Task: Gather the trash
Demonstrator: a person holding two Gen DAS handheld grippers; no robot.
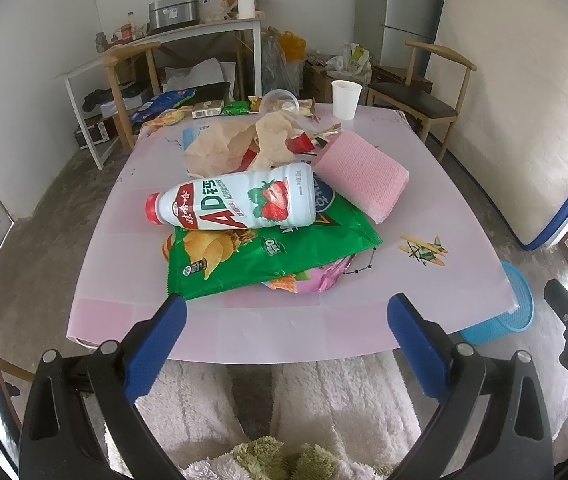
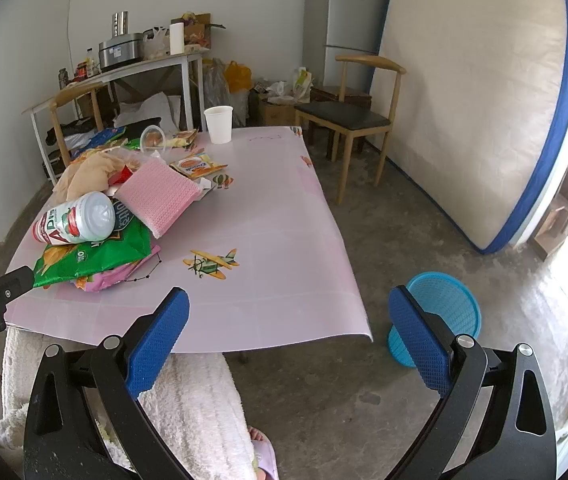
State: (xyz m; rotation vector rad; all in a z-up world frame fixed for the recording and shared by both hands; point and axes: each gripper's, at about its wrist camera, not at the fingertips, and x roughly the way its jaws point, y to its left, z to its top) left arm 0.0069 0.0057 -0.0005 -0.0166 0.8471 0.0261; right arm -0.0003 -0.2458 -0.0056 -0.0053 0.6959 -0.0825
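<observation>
A white strawberry drink bottle with a red cap lies on its side on a green chip bag. A pink wrapper pokes out under the bag. Behind them sit a pink cloth, crumpled brown paper and several small wrappers. My left gripper is open, held just off the near table edge, in front of the pile. My right gripper is open over the table's near right corner, beside a blue bin on the floor.
The pink table also holds a white paper cup and a clear plastic cup at the far edge. Wooden chairs, a cluttered side table, a fridge and a leaning mattress surround it. White fleece-clad legs are below.
</observation>
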